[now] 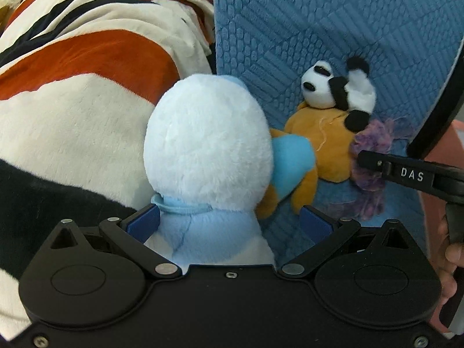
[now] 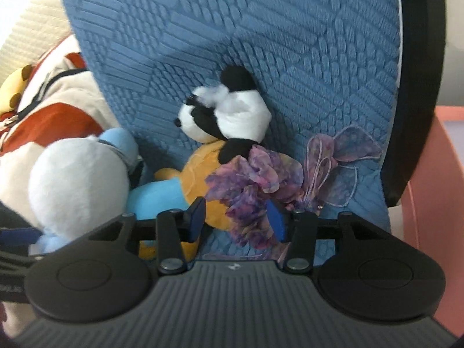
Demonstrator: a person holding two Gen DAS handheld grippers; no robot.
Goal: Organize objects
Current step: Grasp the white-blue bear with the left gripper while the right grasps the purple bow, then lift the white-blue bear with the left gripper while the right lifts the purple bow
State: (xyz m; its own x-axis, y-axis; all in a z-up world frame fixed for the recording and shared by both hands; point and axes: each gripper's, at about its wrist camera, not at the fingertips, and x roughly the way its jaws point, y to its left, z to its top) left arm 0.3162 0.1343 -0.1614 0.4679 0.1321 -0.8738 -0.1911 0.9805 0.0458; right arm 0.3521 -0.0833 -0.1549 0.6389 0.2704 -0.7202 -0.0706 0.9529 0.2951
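Note:
A white and light-blue plush toy (image 1: 208, 145) sits upright between the blue pads of my left gripper (image 1: 230, 221), whose jaws stand wide on either side of its body. The plush also shows in the right wrist view (image 2: 78, 177). An orange plush (image 1: 322, 142) lies on the blue seat with a small panda plush (image 1: 336, 90) on top of it. My right gripper (image 2: 236, 217) has its jaws apart around a purple ruffled fabric piece (image 2: 252, 185), next to the orange plush (image 2: 197, 179) and below the panda (image 2: 229, 116). The right gripper also shows in the left wrist view (image 1: 365, 156).
A blue textured chair back (image 1: 319, 23) stands behind the toys, with a black frame (image 2: 417, 87) at its right edge. A white, orange and black blanket (image 1: 87, 87) is heaped to the left. A pink surface (image 2: 435, 174) lies at the right.

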